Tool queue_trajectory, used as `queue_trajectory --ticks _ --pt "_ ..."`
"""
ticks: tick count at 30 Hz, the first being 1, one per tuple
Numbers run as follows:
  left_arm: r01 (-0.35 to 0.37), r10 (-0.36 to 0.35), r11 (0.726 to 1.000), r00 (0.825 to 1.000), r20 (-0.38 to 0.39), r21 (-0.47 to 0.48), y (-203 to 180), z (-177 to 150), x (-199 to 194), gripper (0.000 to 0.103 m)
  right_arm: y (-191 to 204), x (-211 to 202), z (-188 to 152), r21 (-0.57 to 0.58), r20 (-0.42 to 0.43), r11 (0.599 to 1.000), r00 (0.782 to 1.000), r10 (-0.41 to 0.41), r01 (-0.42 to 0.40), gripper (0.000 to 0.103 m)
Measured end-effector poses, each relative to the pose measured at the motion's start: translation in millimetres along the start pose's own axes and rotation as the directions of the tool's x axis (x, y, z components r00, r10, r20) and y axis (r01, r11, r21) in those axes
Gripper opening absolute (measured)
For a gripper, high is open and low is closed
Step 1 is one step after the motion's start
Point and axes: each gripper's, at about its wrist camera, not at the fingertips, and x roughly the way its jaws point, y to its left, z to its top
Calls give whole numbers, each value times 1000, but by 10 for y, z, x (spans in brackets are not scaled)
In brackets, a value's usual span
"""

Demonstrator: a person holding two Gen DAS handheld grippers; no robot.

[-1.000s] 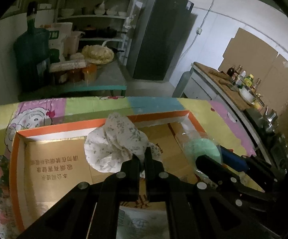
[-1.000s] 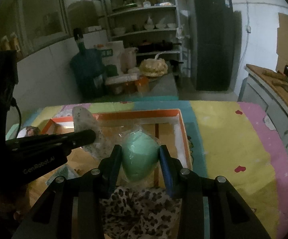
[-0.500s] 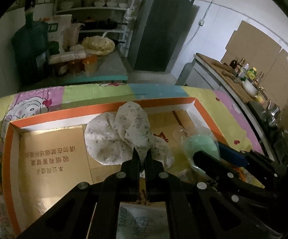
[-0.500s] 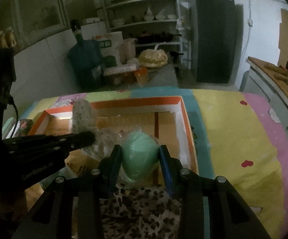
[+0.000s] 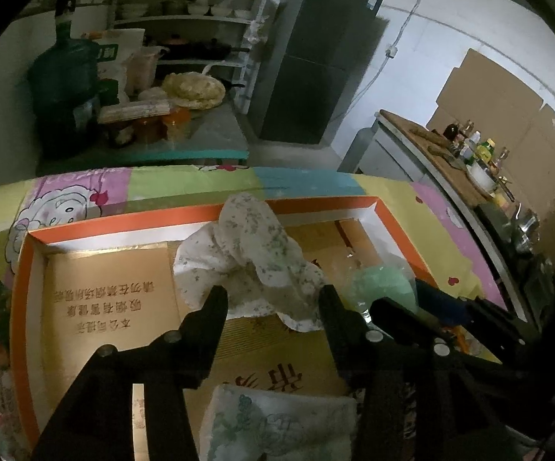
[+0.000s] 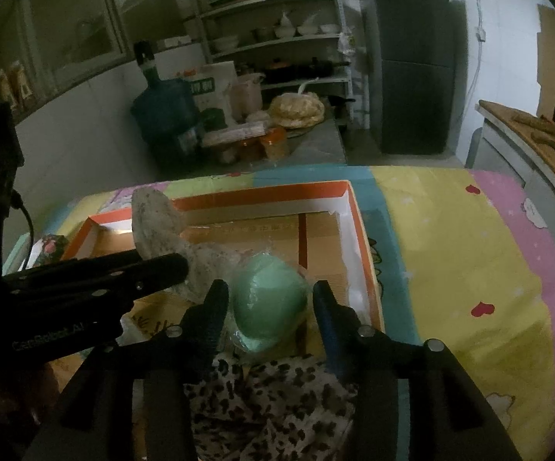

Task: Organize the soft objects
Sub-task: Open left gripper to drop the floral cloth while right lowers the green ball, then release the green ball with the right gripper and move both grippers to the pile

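Both sets of fingers just opened, released. Left gripper (image 5: 273, 297): floral cloth (image 5: 250, 257) at 12, touching neither finger. Right gripper (image 6: 266, 296): green pouch (image 6: 270, 303) loose between fingers, in box (image 6: 358, 230).

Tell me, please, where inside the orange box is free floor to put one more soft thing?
The left part of the orange box is bare cardboard, bordered by its left wall and the floral cloth. A smaller bare strip lies behind the green bundle toward the far right corner. The middle and near right are crowded: cloth, bundle, leopard fabric.
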Motion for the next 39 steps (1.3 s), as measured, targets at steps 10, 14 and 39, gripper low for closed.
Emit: queue_trajectory --ticks 10,14,39 --pt "-13 13 1000 1000 13 -21 56 -25 -95 64 14 -66 -3 7 15 1000 1000 2 -2 56" --pt "-6 6 999 1000 19 -34 81 -41 -166 67 34 -127 -9 8 29 1000 1000 2 -2 58" --pt "-33 26 999 977 211 31 77 -269 -1027 84 443 -776 -185 -12 138 1000 990 1 0 64"
